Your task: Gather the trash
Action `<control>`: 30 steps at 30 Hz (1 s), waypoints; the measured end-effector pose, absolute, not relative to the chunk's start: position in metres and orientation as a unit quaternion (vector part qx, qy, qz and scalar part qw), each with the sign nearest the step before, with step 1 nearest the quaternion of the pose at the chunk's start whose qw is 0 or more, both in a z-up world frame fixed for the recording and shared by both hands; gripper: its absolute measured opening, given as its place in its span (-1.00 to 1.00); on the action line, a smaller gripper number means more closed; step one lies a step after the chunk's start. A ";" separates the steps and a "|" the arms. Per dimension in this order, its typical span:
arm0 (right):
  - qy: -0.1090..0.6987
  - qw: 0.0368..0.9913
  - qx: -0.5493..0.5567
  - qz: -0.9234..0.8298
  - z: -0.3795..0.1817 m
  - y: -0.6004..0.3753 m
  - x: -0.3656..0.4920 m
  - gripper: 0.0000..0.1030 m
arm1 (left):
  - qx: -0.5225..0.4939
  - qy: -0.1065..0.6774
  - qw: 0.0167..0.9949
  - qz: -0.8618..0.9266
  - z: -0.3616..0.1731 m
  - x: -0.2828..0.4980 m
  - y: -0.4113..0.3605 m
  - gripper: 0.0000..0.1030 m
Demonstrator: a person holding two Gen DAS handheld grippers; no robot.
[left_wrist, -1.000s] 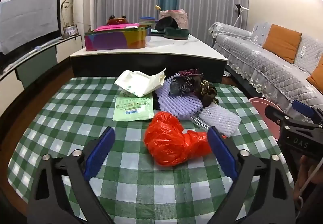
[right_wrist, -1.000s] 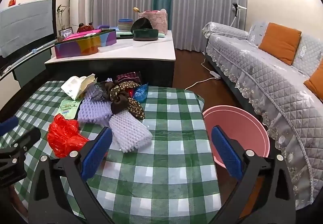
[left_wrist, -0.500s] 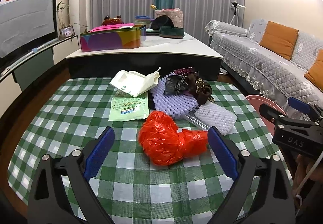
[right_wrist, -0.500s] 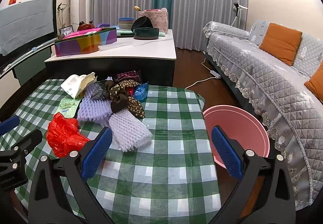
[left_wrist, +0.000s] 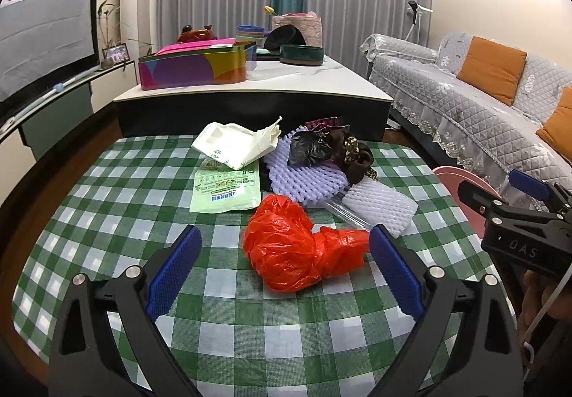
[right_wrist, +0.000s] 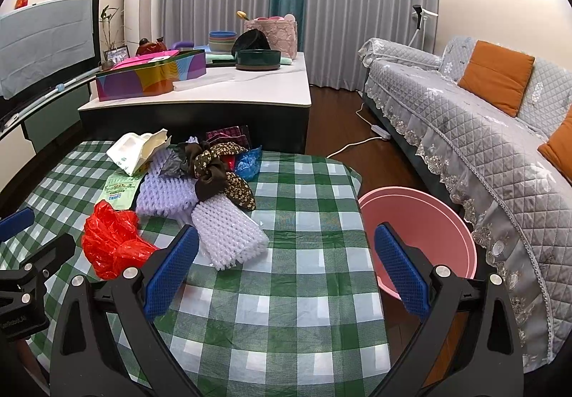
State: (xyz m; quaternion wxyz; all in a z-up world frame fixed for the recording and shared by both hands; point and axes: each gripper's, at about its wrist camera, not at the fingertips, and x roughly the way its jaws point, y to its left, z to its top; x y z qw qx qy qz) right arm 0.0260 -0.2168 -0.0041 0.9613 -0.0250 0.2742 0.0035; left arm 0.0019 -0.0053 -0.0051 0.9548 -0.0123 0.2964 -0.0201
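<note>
A crumpled red plastic bag lies on the green checked tablecloth, just ahead of my open left gripper. Behind it sit a white foam net, a purple foam net, a green printed packet, a white paper bag and dark wrappers. My right gripper stands open over the cloth, empty, with the white foam net and red bag to its left. A pink bin stands on the floor to the right of the table.
A low white-topped table behind holds a colourful box, bowls and a dark round dish. A grey sofa with orange cushions runs along the right. A TV screen is at the left. A power cord lies on the wood floor.
The left gripper has drawn back and risen slightly, so the red bag sits a little farther ahead. The right gripper has barely moved. Both stay open.
</note>
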 end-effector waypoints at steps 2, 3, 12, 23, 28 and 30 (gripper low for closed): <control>0.274 0.961 -0.025 0.004 -0.004 -0.217 0.026 0.88 | -0.012 0.295 0.955 -0.021 -0.005 0.001 -0.006 0.78; 0.274 0.961 -0.025 0.004 -0.004 -0.217 0.026 0.87 | -0.012 0.295 0.955 -0.021 -0.005 0.001 -0.006 0.78; 0.274 0.961 -0.026 0.005 -0.004 -0.217 0.026 0.87 | -0.012 0.295 0.955 -0.023 -0.004 0.002 -0.006 0.78; 0.273 0.962 -0.027 0.006 -0.004 -0.217 0.025 0.87 | -0.012 0.293 0.956 -0.026 -0.001 0.001 -0.007 0.78; 0.272 0.962 -0.027 0.007 -0.002 -0.215 0.025 0.87 | -0.012 0.293 0.956 -0.025 -0.001 0.001 -0.007 0.78; 0.273 0.962 -0.027 0.009 -0.002 -0.215 0.025 0.86 | -0.012 0.292 0.956 -0.025 -0.001 0.000 -0.008 0.78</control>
